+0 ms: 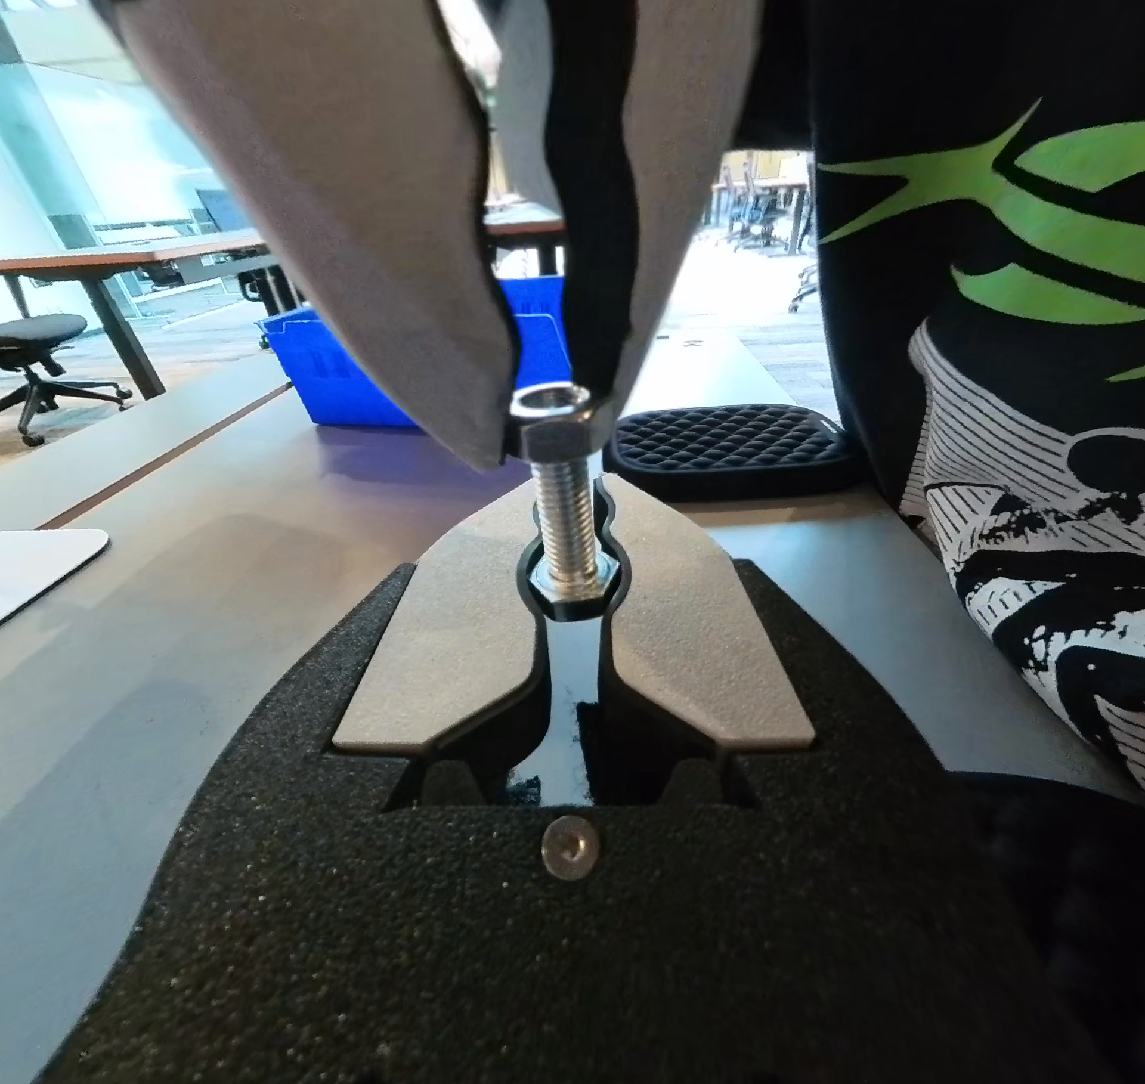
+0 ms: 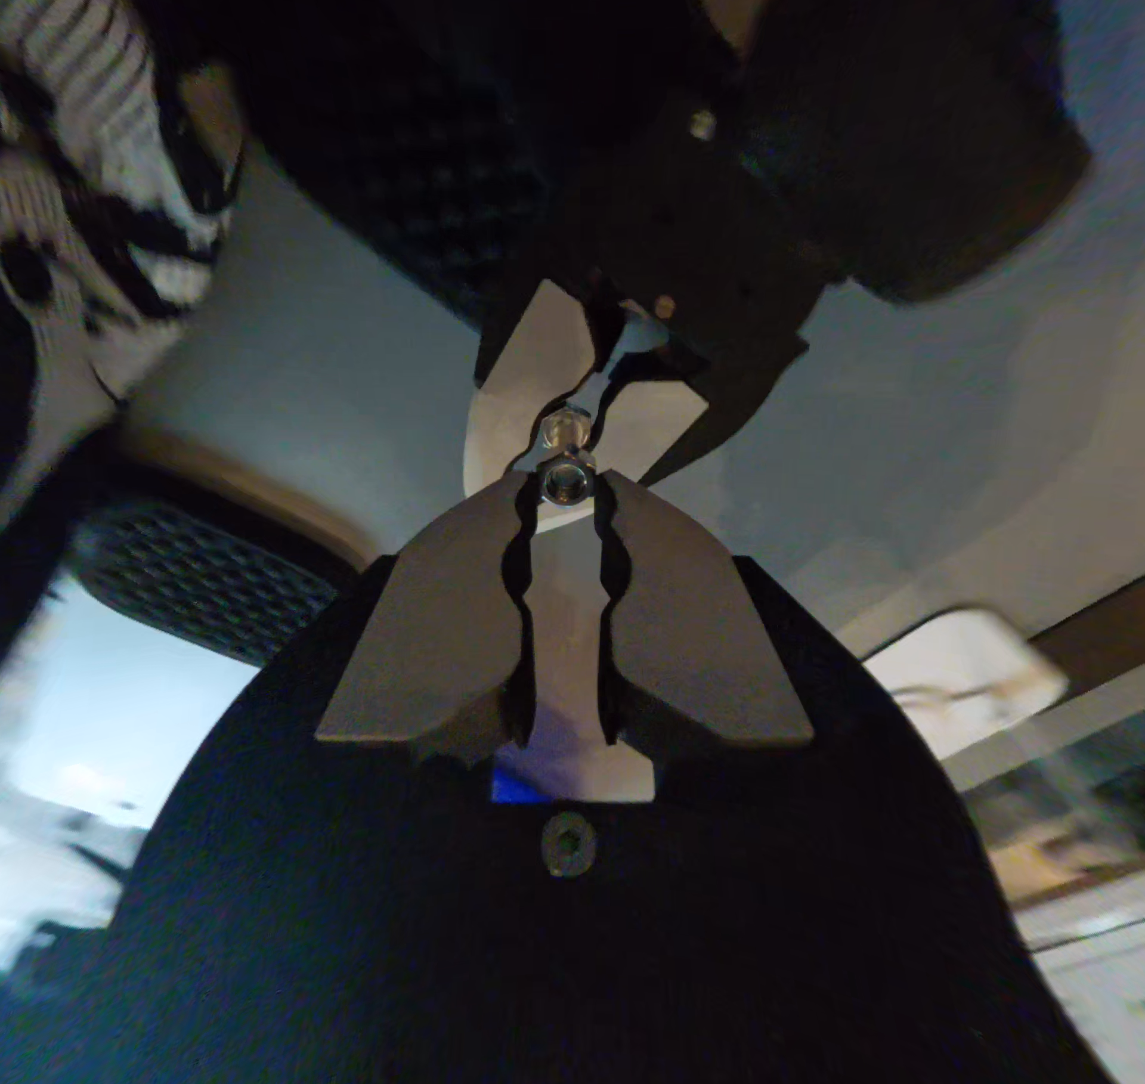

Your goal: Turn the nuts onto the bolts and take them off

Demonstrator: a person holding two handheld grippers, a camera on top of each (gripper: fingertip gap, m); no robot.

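A silver bolt [image 1: 565,521] stands upright over the grey table [image 1: 186,589]. My left gripper [image 1: 569,493] is shut on the bolt's hex head [image 1: 573,586], low between its grey fingers. A silver nut [image 1: 557,438] sits on the top end of the thread. My right gripper [image 1: 553,428] comes down from above and is shut on this nut. In the right wrist view the nut [image 2: 565,484] shows end-on between my right gripper's [image 2: 565,477] fingertips. The left gripper [image 2: 567,435] shows beyond it, with the bolt mostly hidden.
A blue bin [image 1: 347,366] stands behind on the table. A black quilted pad [image 1: 731,453] lies to the right, and a white pad [image 1: 43,565] at the left edge. A person in a black printed shirt [image 1: 991,311] stands close on the right.
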